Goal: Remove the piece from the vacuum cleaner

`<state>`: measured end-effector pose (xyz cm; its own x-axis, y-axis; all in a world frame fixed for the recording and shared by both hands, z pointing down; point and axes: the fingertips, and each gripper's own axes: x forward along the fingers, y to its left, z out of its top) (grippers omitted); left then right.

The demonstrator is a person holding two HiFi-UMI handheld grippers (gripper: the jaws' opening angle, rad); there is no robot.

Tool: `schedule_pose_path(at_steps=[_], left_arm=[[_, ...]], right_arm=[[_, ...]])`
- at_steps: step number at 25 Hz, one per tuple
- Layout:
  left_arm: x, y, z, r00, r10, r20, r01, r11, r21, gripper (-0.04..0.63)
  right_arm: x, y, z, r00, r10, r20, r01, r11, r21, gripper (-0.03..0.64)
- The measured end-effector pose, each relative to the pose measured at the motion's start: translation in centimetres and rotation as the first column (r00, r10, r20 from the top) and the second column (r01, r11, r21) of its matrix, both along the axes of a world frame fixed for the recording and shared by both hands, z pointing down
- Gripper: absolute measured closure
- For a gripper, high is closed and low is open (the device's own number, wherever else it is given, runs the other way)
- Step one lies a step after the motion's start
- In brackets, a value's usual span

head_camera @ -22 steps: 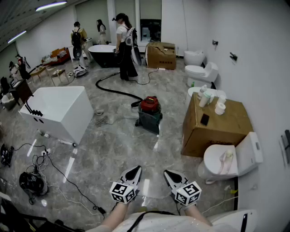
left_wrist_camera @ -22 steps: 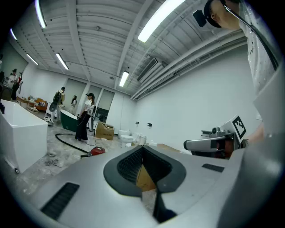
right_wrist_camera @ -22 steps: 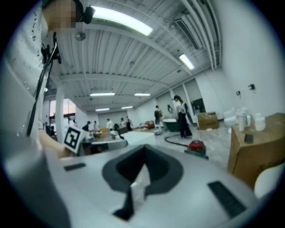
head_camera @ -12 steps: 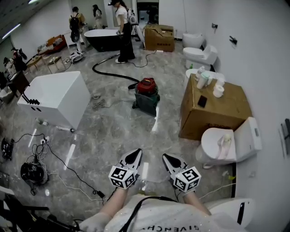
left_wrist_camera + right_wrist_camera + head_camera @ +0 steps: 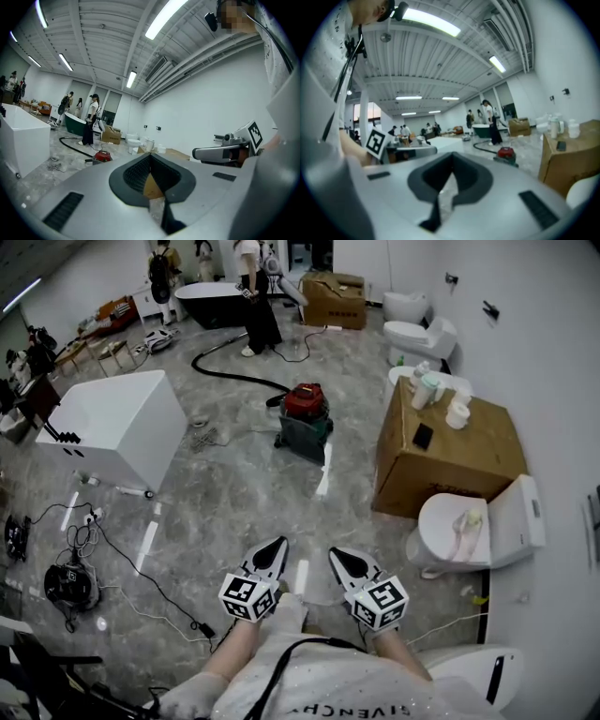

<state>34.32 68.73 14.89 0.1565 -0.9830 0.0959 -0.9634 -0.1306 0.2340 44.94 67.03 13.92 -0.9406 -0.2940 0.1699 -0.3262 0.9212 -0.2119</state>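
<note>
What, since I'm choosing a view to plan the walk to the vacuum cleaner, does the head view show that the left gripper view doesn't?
Only the head view: the floor cables and the phone lying on the cardboard box.
Only the left gripper view: the ceiling lights and, close up, that the left gripper has its jaws shut on nothing.
Both: the vacuum cleaner, its black hose, the cardboard box and the white tub.

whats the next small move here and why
Probably step forward toward the vacuum cleaner. It stands on the floor well ahead, while the left gripper and right gripper are held close to the body, both shut and empty, so neither looks able to reach it from here.
</note>
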Motion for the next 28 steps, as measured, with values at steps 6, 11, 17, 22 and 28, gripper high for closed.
schedule_pose_path(at_steps=[6,11,17,22,28], left_arm=[[-3.0,-3.5,1.9,1.000,0.012,-0.011,-0.012,0.999,-0.031,0.572],[-9.0,-7.1,1.1,1.000,0.024,0.011,-0.023,0.999,-0.023,0.572],[-17.7,-9.9,1.1,1.000,-0.005,0.006,0.006,1.000,-0.026,0.572],[-23.2,-11.0,2.1,1.000,-0.019,-0.012,0.019,0.999,-0.039,0.572],[-28.2,-11.6,3.3,0.997,-0.057,-0.057,0.054,0.997,-0.054,0.572]], right_arm=[[-2.9,-3.0,1.9,1.000,-0.003,-0.006,0.003,0.999,-0.040,0.603],[-8.6,-6.8,2.3,0.999,-0.020,-0.032,0.018,0.999,-0.037,0.603],[-16.6,-10.7,2.6,0.997,-0.057,-0.044,0.055,0.998,-0.039,0.603],[-21.7,-13.3,4.0,0.996,-0.056,-0.068,0.052,0.997,-0.062,0.603],[-25.8,-15.6,4.3,0.997,-0.042,-0.065,0.037,0.996,-0.077,0.603]])
